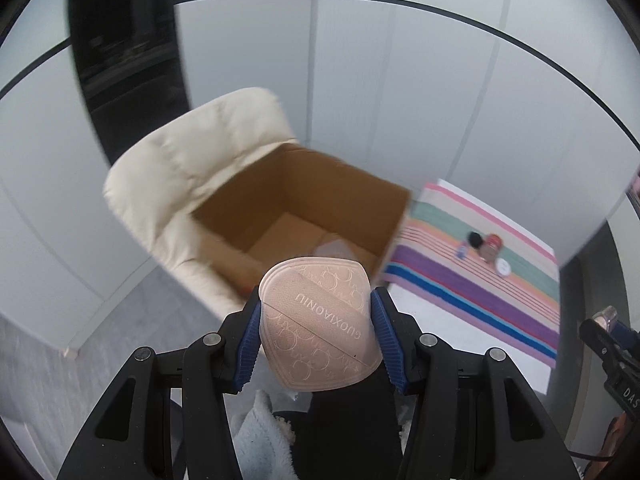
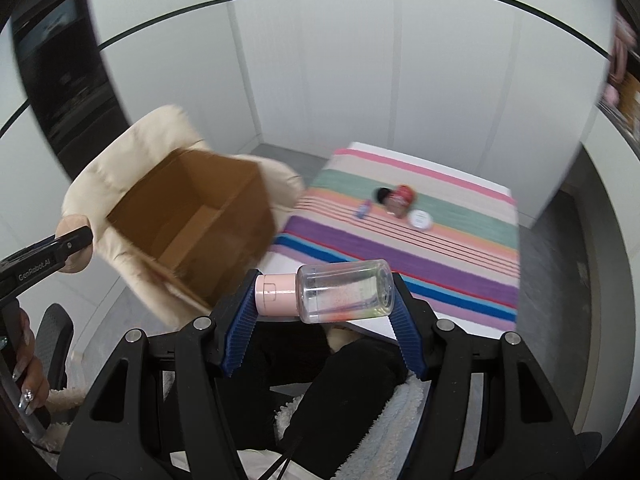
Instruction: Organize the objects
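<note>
My left gripper (image 1: 316, 320) is shut on a pink-beige embossed powder puff (image 1: 318, 324), held in the air just short of an open cardboard box (image 1: 304, 208) that sits on a cream padded chair (image 1: 192, 168). My right gripper (image 2: 324, 296) is shut on a clear bottle with a pink cap (image 2: 332, 292), lying sideways between the pads. In the right wrist view the box (image 2: 200, 216) lies up and to the left of the bottle. Inside the box something pale shows faintly on the bottom.
A table with a striped cloth (image 2: 420, 240) stands right of the box and carries a red jar (image 2: 400, 198), a black item (image 2: 382, 194), a white round lid (image 2: 420, 219) and a small blue item (image 2: 363, 210). White wall panels are behind. A person's lap and hand (image 2: 28, 376) are below.
</note>
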